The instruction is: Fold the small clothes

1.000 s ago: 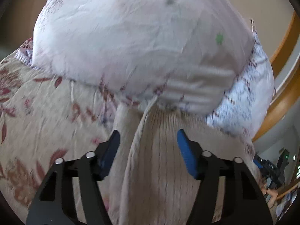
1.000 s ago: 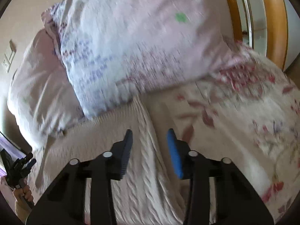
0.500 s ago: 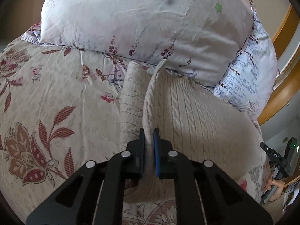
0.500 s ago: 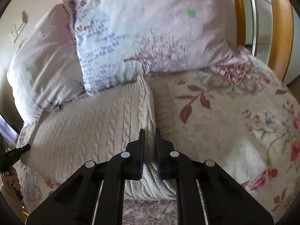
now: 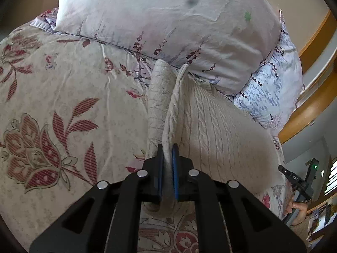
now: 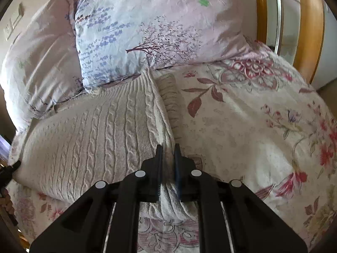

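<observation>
A cream cable-knit sweater [image 5: 221, 126] lies on a floral bedspread, its far edge against the pillows. My left gripper [image 5: 167, 149] is shut on the sweater's left side edge, pinching a fold of knit, with a sleeve [image 5: 158, 92] lying beside it. My right gripper [image 6: 167, 149] is shut on the sweater's [image 6: 94, 137] right side edge, where a ribbed sleeve [image 6: 170, 97] lies just to the right. The near part of the sweater is lifted off the bed between the two grippers.
Two pale flowered pillows [image 5: 168, 21] [image 6: 158, 27] lean at the head of the bed. A wooden bed frame [image 6: 309, 31] runs along the right side. The floral bedspread [image 5: 52, 116] [image 6: 263, 126] spreads around the sweater. My other gripper and hand show at the far right [image 5: 299, 189].
Both grippers went from open above the sweater's edges to shut on them. Both have pulled back from the pillows, lifting the near part of the sweater.
</observation>
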A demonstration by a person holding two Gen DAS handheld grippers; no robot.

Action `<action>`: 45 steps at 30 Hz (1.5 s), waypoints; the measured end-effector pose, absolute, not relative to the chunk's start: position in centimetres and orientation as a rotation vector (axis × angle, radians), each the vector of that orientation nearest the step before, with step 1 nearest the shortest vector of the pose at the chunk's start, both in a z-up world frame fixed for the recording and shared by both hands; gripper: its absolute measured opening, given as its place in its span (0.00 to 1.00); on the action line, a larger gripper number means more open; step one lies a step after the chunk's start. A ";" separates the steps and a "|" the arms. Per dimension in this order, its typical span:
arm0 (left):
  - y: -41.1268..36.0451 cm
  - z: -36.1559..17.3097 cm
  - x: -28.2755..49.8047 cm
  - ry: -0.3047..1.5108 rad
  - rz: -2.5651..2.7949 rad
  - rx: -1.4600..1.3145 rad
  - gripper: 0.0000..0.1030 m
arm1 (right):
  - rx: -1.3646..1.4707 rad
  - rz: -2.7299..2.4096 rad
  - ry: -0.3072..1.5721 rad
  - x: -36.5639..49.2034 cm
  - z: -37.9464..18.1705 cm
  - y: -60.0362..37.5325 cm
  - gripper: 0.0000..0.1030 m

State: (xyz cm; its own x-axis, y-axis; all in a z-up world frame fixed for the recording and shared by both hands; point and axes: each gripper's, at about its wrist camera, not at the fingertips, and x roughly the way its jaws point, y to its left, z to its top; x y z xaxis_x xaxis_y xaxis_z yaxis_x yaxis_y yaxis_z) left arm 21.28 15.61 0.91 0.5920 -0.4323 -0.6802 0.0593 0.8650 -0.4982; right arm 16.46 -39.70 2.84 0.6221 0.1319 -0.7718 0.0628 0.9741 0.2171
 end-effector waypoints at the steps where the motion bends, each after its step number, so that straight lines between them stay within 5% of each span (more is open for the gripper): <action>1: 15.6 0.9 21.3 0.898 -0.299 -0.453 0.12 | 0.214 0.036 0.906 16.6 3.1 -39.5 0.12; 3: 15.5 1.3 21.4 0.893 -0.302 -0.451 0.15 | 0.208 0.025 0.902 16.6 3.6 -39.4 0.18; 5: 15.8 1.8 21.5 0.878 -0.309 -0.471 0.34 | 0.208 0.011 0.861 16.3 4.8 -39.2 0.32; 6: 16.3 2.3 21.6 0.856 -0.289 -0.492 0.56 | 0.207 0.026 0.827 16.0 5.6 -38.9 0.48; 7: 16.7 2.6 21.9 0.841 -0.276 -0.512 0.62 | 0.205 0.049 0.807 15.9 6.1 -38.5 0.58; 10: 17.5 2.6 23.5 0.861 -0.277 -0.571 0.65 | 0.177 0.126 0.803 16.1 6.6 -36.4 0.60; 22: 15.4 0.2 27.5 0.921 -0.277 -0.654 0.59 | 0.134 0.267 0.862 17.2 5.1 -30.8 0.60; 26: 14.9 -0.3 28.1 0.935 -0.289 -0.720 0.42 | 0.146 0.270 0.867 17.3 4.9 -31.1 0.60; 28: 14.8 -1.0 28.4 0.962 -0.314 -0.783 0.25 | 0.154 0.269 0.866 17.2 4.9 -31.4 0.60; 45: 6.1 6.4 28.4 0.821 -0.484 -0.940 0.18 | 0.205 0.261 0.801 16.2 5.9 -35.2 0.60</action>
State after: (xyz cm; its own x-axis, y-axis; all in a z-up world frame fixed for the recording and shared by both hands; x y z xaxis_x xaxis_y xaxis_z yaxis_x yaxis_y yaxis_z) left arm 28.43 6.13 6.35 0.6094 -0.6837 -0.4014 0.0200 0.5193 -0.8543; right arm 16.20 -35.16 5.93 0.6672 0.3063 -0.6790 -0.1521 0.9484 0.2783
